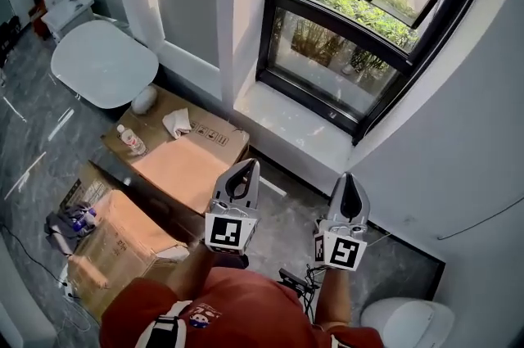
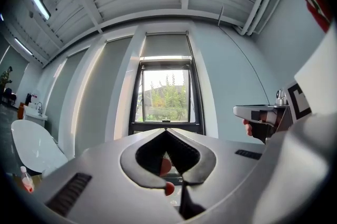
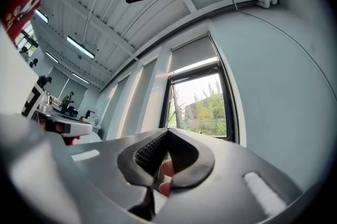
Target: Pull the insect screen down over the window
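The black-framed window (image 1: 352, 35) stands ahead, above a white sill (image 1: 286, 125). In the left gripper view the window (image 2: 166, 96) shows a grey screen (image 2: 166, 46) covering only the top of the opening, with the glass below bare. The right gripper view shows the same window (image 3: 202, 107) and screen (image 3: 195, 54). My left gripper (image 1: 248, 164) and right gripper (image 1: 348, 177) are held side by side in front of the sill, short of the window and pointing towards it. Both are shut with nothing between the jaws, as seen at the left gripper (image 2: 166, 130) and right gripper (image 3: 168, 130).
Cardboard boxes (image 1: 184, 158) lie on the floor to the left, with a water bottle (image 1: 131, 140) and a crumpled tissue on one. A white rounded table (image 1: 102, 60) stands further left. A white rounded object (image 1: 409, 322) sits at the bottom right by the wall.
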`<state>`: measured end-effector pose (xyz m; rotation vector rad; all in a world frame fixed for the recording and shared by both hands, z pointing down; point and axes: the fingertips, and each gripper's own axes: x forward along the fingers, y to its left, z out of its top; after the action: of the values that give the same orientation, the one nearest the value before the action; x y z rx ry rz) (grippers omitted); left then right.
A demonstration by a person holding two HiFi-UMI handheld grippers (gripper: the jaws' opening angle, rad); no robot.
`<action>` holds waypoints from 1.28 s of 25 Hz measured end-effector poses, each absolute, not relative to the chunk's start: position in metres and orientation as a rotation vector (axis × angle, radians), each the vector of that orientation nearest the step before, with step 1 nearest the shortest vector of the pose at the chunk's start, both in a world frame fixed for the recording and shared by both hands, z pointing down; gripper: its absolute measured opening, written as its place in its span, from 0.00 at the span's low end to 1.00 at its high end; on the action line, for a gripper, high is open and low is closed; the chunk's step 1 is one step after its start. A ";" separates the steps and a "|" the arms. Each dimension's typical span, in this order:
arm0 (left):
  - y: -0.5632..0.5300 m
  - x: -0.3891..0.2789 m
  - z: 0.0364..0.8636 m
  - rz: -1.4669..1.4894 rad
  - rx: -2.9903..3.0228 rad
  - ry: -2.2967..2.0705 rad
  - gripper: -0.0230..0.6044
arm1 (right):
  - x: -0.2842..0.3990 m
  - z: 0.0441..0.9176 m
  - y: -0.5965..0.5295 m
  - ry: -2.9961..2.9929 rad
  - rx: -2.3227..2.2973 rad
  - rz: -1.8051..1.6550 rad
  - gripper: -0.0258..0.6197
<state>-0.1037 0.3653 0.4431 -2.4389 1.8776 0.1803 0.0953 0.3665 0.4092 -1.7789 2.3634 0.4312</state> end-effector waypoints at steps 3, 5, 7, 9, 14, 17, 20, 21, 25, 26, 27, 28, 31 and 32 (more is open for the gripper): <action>0.338 -0.120 0.439 0.183 -2.454 1.871 0.05 | 0.075 0.404 0.339 2.370 -1.779 0.435 0.05; 0.321 -0.128 0.441 0.201 -2.475 1.863 0.04 | 0.063 0.401 0.322 2.372 -1.785 0.438 0.05; 0.304 -0.137 0.440 0.220 -2.479 1.848 0.04 | 0.053 0.400 0.307 2.369 -1.793 0.436 0.05; 0.290 -0.147 0.440 0.214 -2.487 1.858 0.04 | 0.046 0.400 0.296 2.359 -1.803 0.438 0.05; 0.261 -0.158 0.444 0.243 -2.500 1.839 0.04 | 0.034 0.402 0.271 2.350 -1.830 0.444 0.05; 0.247 -0.160 0.445 0.230 -2.509 1.836 0.04 | 0.033 0.405 0.259 2.353 -1.834 0.426 0.05; 0.233 -0.160 0.450 0.217 -2.507 1.825 0.05 | 0.034 0.413 0.244 2.353 -1.834 0.409 0.05; 0.228 -0.160 0.454 0.202 -2.506 1.828 0.04 | 0.035 0.416 0.239 2.351 -1.833 0.406 0.05; 0.198 -0.156 0.463 0.158 -2.502 1.851 0.04 | 0.042 0.425 0.209 2.338 -1.825 0.397 0.05; 0.188 -0.155 0.461 0.152 -2.495 1.849 0.04 | 0.044 0.426 0.198 2.337 -1.823 0.393 0.05; 0.178 -0.153 0.459 0.142 -2.491 1.846 0.04 | 0.047 0.427 0.187 2.334 -1.822 0.389 0.05; 0.167 -0.150 0.460 0.137 -2.489 1.843 0.04 | 0.050 0.428 0.176 2.330 -1.821 0.384 0.05; 0.135 -0.139 0.465 0.141 -2.492 1.816 0.04 | 0.060 0.427 0.143 2.314 -1.817 0.380 0.05; 0.124 -0.134 0.464 0.144 -2.492 1.813 0.04 | 0.064 0.427 0.131 2.313 -1.815 0.380 0.05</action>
<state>-0.1339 0.1236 0.4636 -2.4921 1.8133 0.1443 0.0640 0.1314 0.4267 -1.8148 2.3130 0.3795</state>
